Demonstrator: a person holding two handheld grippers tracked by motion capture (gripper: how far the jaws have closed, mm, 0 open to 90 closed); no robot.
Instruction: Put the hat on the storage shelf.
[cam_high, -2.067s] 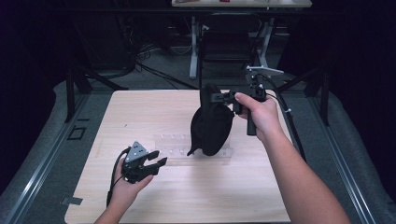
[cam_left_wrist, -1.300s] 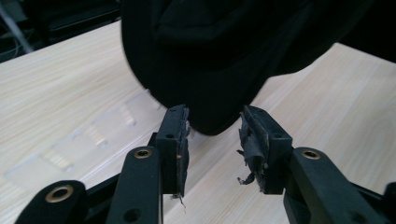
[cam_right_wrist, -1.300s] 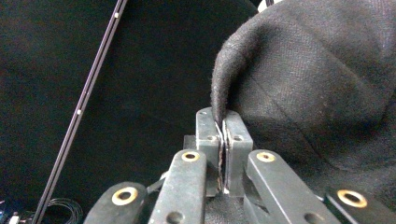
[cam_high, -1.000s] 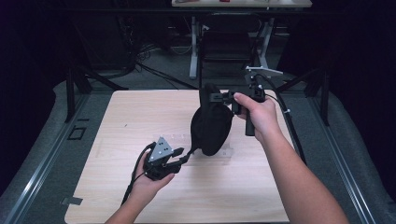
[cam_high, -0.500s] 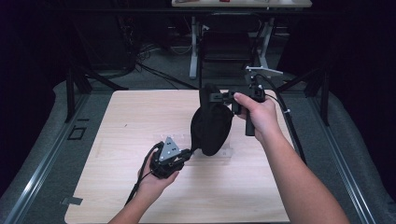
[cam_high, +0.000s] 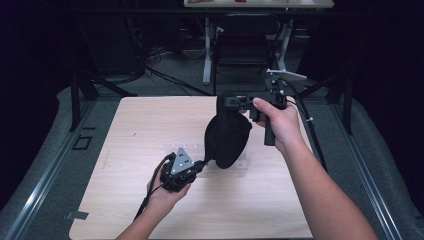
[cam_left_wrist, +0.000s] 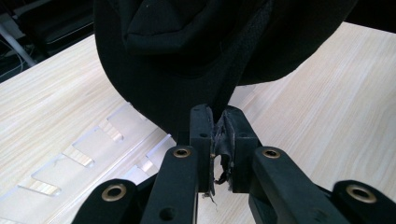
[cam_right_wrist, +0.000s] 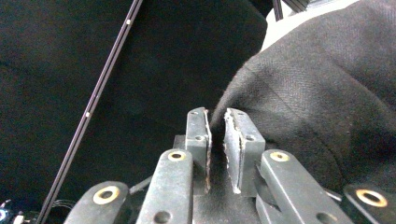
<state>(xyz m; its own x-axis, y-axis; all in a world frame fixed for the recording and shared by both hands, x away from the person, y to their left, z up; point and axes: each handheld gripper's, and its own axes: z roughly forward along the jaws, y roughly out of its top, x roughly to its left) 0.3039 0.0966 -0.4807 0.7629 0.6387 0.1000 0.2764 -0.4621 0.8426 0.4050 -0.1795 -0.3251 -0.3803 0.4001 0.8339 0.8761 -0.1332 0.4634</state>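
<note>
A dark room with cables and metal stands is surrounding the pale wooden bench (cam_high: 125, 150), where a clear slotted plastic tray (cam_high: 172, 148) is lying flat near the middle. At the left, the left hand-held gripper (cam_high: 201, 165) is sitting low over the bench, its jaws having just been closing; in the left gripper view they are pinching a frayed edge at the bottom of the black cap (cam_left_wrist: 201, 60) tightly between the pads. The black cap is hanging in the air above the tray, between the two hands, its lower rim close to the bench. At the right, the right hand-held gripper (cam_high: 224, 101) is meeting the cap's top edge, and its jaws have just been opening: the right gripper view is showing a narrow gap between the pads with the fabric beside them, not pressed. The handover appears nearly complete. To do it well, the left grip should be staying firm while the right jaws are parting fully and backing straight away, without snagging the cloth.
</note>
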